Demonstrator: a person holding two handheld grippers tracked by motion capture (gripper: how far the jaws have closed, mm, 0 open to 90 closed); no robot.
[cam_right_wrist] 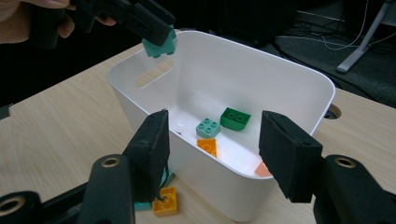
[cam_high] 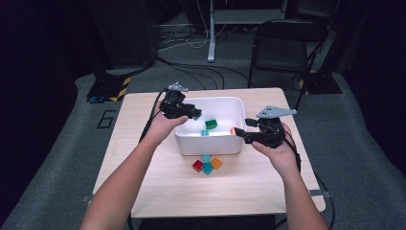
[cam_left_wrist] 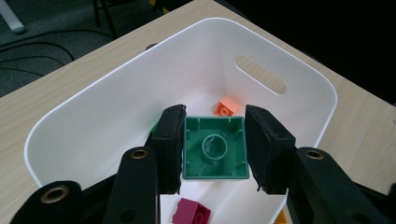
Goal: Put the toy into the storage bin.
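Green brick (cam_left_wrist: 214, 148) (gripped) above bin rim (cam_left_wrist: 116, 70)

Our forearms were bare. We held black tongs (cam_high: 197, 114), (cam_high: 241, 134) with flat square pads (cam_left_wrist: 169, 145), brass-ringed screw holes, grey three-cornered top plates (cam_high: 276, 112) and trailing black cables.

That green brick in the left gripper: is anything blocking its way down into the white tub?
Nothing visible does. The left gripper holds the green brick above the open white tub, with bare floor under it. The bricks inside, like the orange brick, lie off to the sides.
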